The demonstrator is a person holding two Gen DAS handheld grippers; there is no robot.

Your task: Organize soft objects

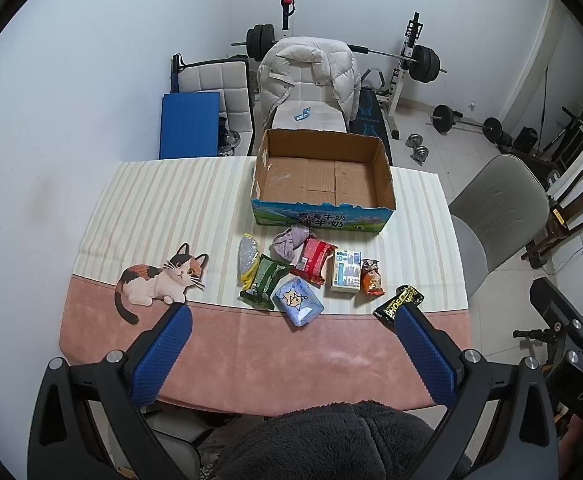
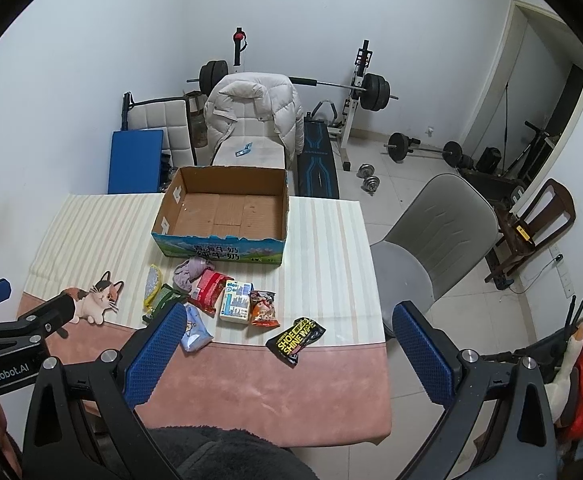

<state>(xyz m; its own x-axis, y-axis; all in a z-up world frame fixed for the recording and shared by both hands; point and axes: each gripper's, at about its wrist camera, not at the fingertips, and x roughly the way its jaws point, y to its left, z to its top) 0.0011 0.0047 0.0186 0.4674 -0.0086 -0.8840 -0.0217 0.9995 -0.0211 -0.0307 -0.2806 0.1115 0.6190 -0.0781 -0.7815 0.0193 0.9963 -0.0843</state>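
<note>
An open cardboard box [image 1: 323, 178] [image 2: 227, 210] stands empty at the table's far side. In front of it lie several soft packs: a purple cloth [image 1: 291, 242] [image 2: 189, 272], a red pack [image 1: 313, 260] [image 2: 209, 290], a green pack [image 1: 263, 282], a light blue pack [image 1: 299, 300] [image 2: 195, 330], a white-blue pack [image 1: 346, 271] [image 2: 236, 300], an orange snack bag [image 1: 371, 277] [image 2: 264, 308] and a black wipes pack [image 1: 399, 300] [image 2: 296, 336]. My left gripper [image 1: 291, 314] and right gripper [image 2: 287, 314] are both open, empty, held above the table's near edge.
A cat-print cloth [image 1: 211, 208] covers the table. A grey chair [image 1: 495, 216] [image 2: 435, 232] stands to the right. A white chair with a jacket [image 1: 311, 80] and gym weights [image 1: 423, 62] stand behind. The left gripper's body [image 2: 7, 336] shows in the right wrist view.
</note>
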